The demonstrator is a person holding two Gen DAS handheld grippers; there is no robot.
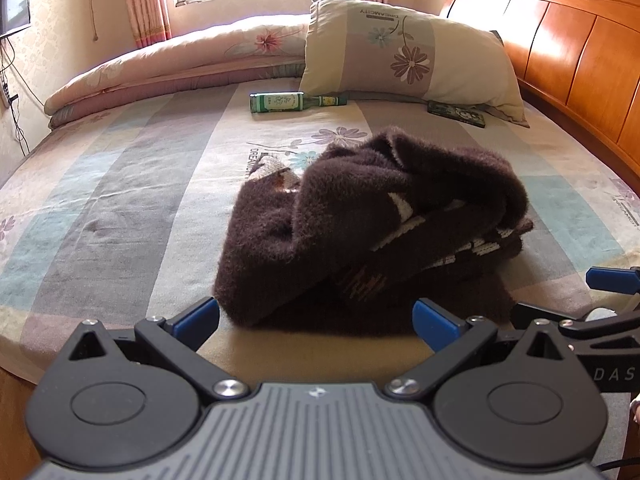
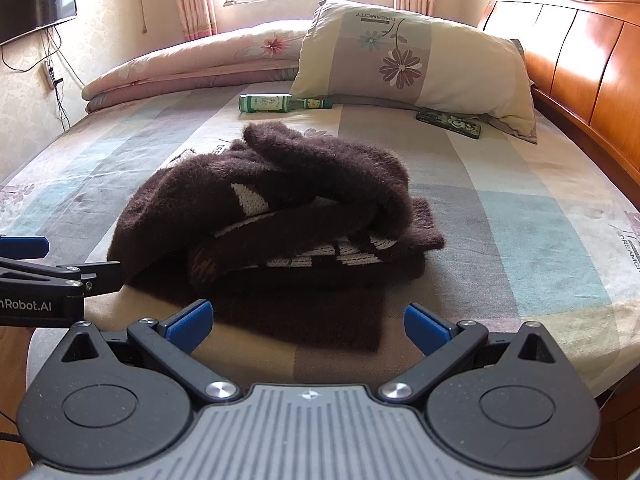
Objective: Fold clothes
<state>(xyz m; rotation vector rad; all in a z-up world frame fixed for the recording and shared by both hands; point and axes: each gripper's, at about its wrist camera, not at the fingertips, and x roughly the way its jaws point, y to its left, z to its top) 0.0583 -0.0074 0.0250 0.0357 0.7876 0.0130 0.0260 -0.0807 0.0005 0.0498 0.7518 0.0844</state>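
In the left wrist view, a dark brown fuzzy sweater (image 1: 360, 216) lies in a loose, bunched heap near the front edge of the bed (image 1: 120, 200), on a sheet with broad pastel stripes and flower prints. Its nap is thick and hairy. Cream knit patterning shows in bands along the folds on its right side, and a patch of lighter lining peeks out at the top left. One thick fold is draped over the top of the pile. The left tongs (image 1: 316, 318) hover just short of the sweater at the bed's front edge, spread wide with nothing between the blue pads. Part of the right tongs (image 1: 612, 280) shows at the right edge. Toward the headboard (image 1: 580, 60), a green bottle (image 1: 296, 102) lies on its side beside a pillow (image 1: 408, 52).

In the right wrist view, the sweater (image 2: 280, 208) sits just ahead of the right tongs (image 2: 308, 322), which are also wide apart and empty. The cream-and-brown pattern runs in stacked layers along the pile's near side. A flat brown flap reaches toward the bed's front edge. The left tongs (image 2: 24, 246) enter from the left edge, close to the sweater's left side.
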